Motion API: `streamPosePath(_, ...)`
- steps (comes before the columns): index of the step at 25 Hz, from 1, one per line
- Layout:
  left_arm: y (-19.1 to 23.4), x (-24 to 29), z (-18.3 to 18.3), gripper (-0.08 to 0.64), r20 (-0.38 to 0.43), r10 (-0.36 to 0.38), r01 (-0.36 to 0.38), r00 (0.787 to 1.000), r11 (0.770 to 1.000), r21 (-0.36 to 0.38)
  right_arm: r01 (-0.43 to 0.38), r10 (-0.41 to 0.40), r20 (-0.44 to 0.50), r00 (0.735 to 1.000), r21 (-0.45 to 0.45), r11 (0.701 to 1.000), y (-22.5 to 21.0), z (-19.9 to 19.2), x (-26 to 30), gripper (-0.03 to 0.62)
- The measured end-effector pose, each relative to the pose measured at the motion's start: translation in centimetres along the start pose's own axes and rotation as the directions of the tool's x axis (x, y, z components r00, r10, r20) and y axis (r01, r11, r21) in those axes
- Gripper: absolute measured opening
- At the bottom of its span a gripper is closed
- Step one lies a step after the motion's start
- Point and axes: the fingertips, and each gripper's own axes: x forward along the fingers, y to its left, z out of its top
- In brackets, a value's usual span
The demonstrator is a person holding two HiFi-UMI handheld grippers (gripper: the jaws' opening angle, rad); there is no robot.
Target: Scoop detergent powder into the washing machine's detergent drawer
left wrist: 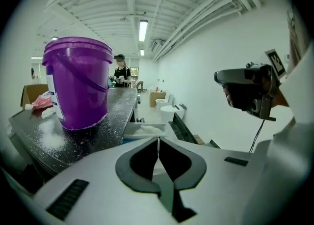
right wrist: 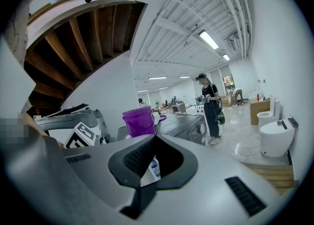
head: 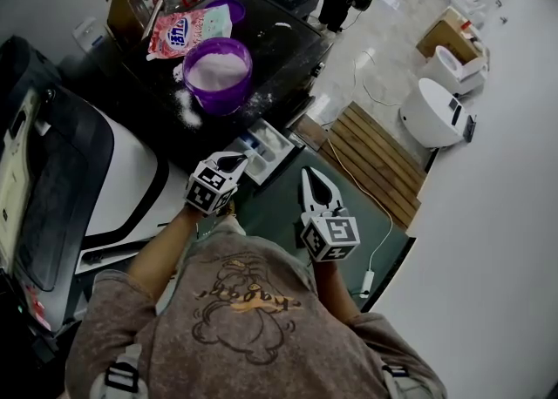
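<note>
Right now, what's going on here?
A person stands at a washing machine with a tool in each hand. The left tool is shut and empty, its tip close to the pulled-out drawer. The right tool is also shut and empty, held in the air beside it. An open purple bucket of powder sits on the machine's top, with some spilled around it.

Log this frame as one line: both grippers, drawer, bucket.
left gripper: shut, empty, by detergent drawer | right gripper: shut, empty | detergent drawer: open, powder inside | purple bucket: on washer top, powder spilled around
</note>
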Motion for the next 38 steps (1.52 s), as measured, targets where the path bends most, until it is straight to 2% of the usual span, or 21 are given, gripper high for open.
streamPosePath(3,-0.1,0.1,0.3,0.023,0.019,0.022,-0.023,1.0,0.997,0.078,0.012,-0.012,0.005,1.0,0.006,1.0,-0.2,0.3,-0.3,0.0)
streamPosePath(9,-0.3,0.5,-0.6,0.023,-0.027,0.049,-0.042,0.998,0.975,0.218,0.026,-0.026,0.0,1.0,-0.009,1.0,-0.5,0.3,-0.8,0.0)
streamPosePath(12,-0.7,0.6,-0.9,0.023,-0.038,0.062,-0.046,0.997,0.946,0.322,0.031,-0.031,-0.001,1.0,-0.006,0.999,-0.6,0.1,-1.1,0.0)
streamPosePath(20,-2.2,0.9,-1.1,0.023,-0.052,0.086,-0.044,0.995,0.841,0.539,0.034,-0.034,-0.007,0.999,-0.005,0.999,-0.7,-0.3,-1.6,0.0)
streamPosePath(23,-2.5,0.9,-1.1,0.023,-0.051,0.099,-0.046,0.994,0.784,0.619,0.035,-0.035,-0.003,0.999,-0.002,0.999,-0.6,-0.4,-1.8,0.0)
streamPosePath(29,-3.7,0.7,-0.9,0.023,-0.029,0.105,-0.043,0.994,0.622,0.781,0.043,-0.043,0.0,0.999,0.006,0.999,-0.9,-0.6,-2.5,0.0)
streamPosePath(34,-4.1,0.5,-0.9,0.023,-0.015,0.111,-0.045,0.994,0.517,0.855,0.05,-0.05,-0.003,0.999,0.004,0.999,-1.1,-0.7,-2.8,0.0)
streamPosePath(38,-4.7,0.6,-1.3,0.023,-0.008,0.118,-0.041,0.993,0.403,0.914,0.05,-0.05,-0.003,0.999,0.004,0.999,-1.1,-0.7,-3.0,0.0)
